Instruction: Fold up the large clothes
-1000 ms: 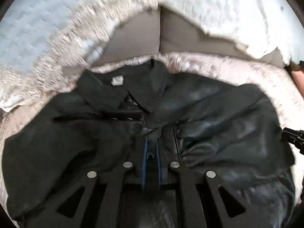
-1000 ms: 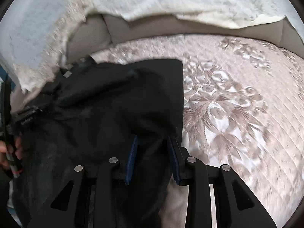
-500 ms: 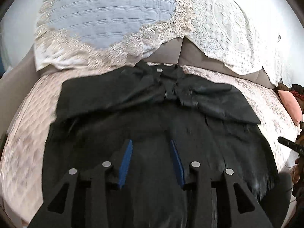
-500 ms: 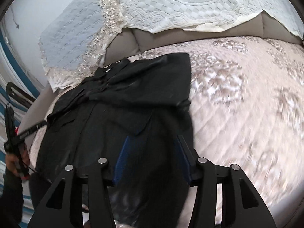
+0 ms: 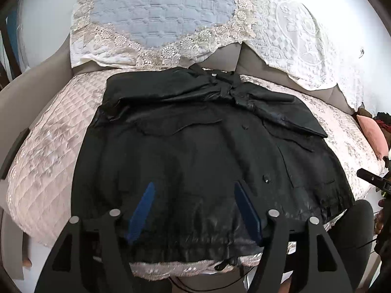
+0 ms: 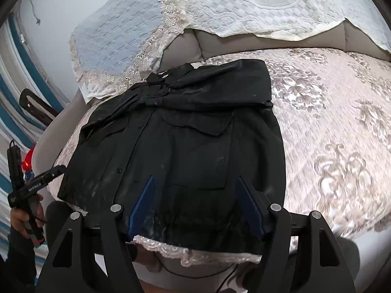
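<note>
We had the black jacket (image 5: 200,151) lying flat on the quilted bedspread (image 5: 48,146), collar toward the lace-edged pillows (image 5: 158,17) and hem at the near edge of the bed, with both sleeves already crossed over the chest just below the collar. Our left gripper (image 5: 193,210) hung above the hem with its jaws spread; they had just been opening, and nothing sat between the blue pads, only the jacket lying below them. Our right gripper (image 6: 195,205) stood the same way over the hem on the other side, jaws likewise just opened wide and empty. We judged the jacket to be leather or something like it: it had a dull sheen, held soft creases along the gathered waistband, and looked heavier and slicker than plain cloth, so it would likely slide on the satin cover and resist a sharp crease. We reckoned the best hold would be at the two corners of the hem, pinching the thick waistband itself, not the thin body panel, before lifting it toward the collar.
</note>
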A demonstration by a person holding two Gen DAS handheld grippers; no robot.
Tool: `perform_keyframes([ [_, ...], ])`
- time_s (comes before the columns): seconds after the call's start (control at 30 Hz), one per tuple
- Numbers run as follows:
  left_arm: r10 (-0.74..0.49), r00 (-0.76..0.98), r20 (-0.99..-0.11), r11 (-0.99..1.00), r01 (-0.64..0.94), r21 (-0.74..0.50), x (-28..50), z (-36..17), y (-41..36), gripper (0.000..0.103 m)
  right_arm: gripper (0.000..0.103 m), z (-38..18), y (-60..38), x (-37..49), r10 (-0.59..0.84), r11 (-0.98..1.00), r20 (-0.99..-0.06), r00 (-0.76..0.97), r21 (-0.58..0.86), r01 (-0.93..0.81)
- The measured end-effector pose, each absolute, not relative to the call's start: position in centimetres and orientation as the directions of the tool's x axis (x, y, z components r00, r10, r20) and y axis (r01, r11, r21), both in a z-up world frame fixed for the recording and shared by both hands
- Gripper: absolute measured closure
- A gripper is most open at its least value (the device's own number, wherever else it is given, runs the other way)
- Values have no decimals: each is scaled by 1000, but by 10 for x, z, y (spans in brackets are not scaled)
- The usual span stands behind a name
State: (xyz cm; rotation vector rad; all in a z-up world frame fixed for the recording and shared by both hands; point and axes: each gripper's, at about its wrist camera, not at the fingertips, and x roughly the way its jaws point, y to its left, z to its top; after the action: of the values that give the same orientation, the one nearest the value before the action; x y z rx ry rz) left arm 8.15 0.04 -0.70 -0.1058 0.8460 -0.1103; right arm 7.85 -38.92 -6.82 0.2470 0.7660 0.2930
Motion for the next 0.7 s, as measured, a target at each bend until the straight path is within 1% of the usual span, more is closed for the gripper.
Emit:
perform_keyframes([
  [0.17, -138, 648, -749, 987, 28, -158, 74, -11, 2, 27, 33, -69, -383, 68, 359, 926, -632, 687, 334, -177],
  [0.27, -130, 652, -747, 988, 21, -154, 70, -11, -1, 26, 29, -70, -379, 64, 369, 922, -629, 684, 339, -187],
  [0.33, -129, 654, -745, 988, 18, -155, 67, -11, -3, 25, 28, -72, -378, 63, 375, 920, -630, 680, 342, -191],
  [0.7, -97, 634, -767, 992, -4, -129, 70, -22, -1, 24, 28, -84, -372, 69, 383, 917, -650, 657, 356, -182],
])
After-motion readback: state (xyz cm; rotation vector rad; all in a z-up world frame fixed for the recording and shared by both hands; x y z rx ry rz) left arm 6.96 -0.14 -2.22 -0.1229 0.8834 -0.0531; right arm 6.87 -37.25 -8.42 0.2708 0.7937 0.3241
